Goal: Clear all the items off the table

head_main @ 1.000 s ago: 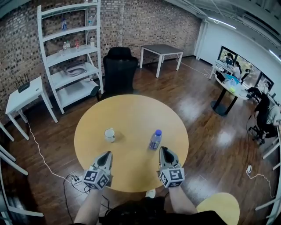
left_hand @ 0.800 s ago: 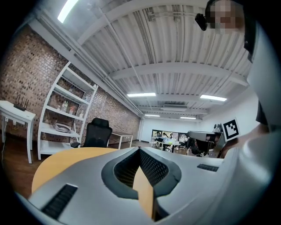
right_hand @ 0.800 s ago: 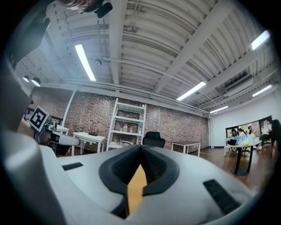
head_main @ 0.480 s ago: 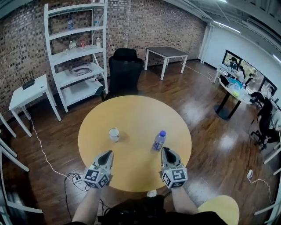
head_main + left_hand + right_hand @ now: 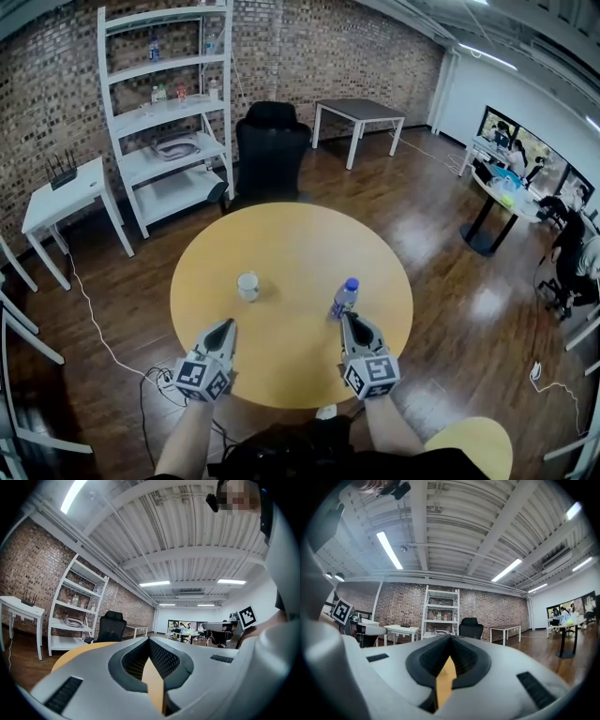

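The bottle, clear with a blue cap, stands upright on the round tabletop at lower right of centre, just beyond the tip of the right claw. The white mug stands upright left of centre, farther ahead of the left claw. Both claws are closed tip to tip with nothing between them, and there lies the likeliest trouble. If the right claw pushes forward before it spreads, its pointed tip would probably strike the tall, narrow bottle low and tip it. A round bottle on its side could then roll off the rimless edge to the wooden floor. The mug looks steadier, but a pinch on its rim alone might slip or tilt it, spilling whatever it holds. As to contents, the mug's opening shows pale and too small to tell whether liquid is inside. The bottle's fill level cannot be made out either. Further out, the white shelf unit at upper left carries a few small bottles and a coiled item.
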The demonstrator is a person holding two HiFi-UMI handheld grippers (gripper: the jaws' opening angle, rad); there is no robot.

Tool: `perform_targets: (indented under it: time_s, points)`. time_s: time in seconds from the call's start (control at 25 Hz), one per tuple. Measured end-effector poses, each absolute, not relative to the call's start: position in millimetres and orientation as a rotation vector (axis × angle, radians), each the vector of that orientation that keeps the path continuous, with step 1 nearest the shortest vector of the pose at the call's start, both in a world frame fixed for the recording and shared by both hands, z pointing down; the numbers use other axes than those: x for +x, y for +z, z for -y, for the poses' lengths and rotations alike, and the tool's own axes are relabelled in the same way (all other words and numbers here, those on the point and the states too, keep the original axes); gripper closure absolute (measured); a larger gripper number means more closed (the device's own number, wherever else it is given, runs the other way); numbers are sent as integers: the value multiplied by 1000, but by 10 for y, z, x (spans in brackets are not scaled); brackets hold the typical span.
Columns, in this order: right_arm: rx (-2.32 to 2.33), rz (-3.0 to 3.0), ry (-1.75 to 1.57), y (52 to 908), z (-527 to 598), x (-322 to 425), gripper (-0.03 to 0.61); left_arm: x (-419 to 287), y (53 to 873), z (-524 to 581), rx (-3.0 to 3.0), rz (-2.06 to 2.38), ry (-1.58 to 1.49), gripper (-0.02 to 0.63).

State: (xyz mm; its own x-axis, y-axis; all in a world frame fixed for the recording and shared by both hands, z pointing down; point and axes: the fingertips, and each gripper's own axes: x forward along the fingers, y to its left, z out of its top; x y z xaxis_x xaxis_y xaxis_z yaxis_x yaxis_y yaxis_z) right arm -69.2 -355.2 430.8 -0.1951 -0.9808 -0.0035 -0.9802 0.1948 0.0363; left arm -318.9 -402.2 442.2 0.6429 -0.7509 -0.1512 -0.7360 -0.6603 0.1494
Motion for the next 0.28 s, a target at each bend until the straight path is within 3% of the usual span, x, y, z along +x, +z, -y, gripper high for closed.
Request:
perform_targets:
  time_s: [0.28]
  points:
    - [1847, 2310, -268, 4352, 3551, -963, 577, -3223, 4381, 4040, 2831, 1278, -269, 614]
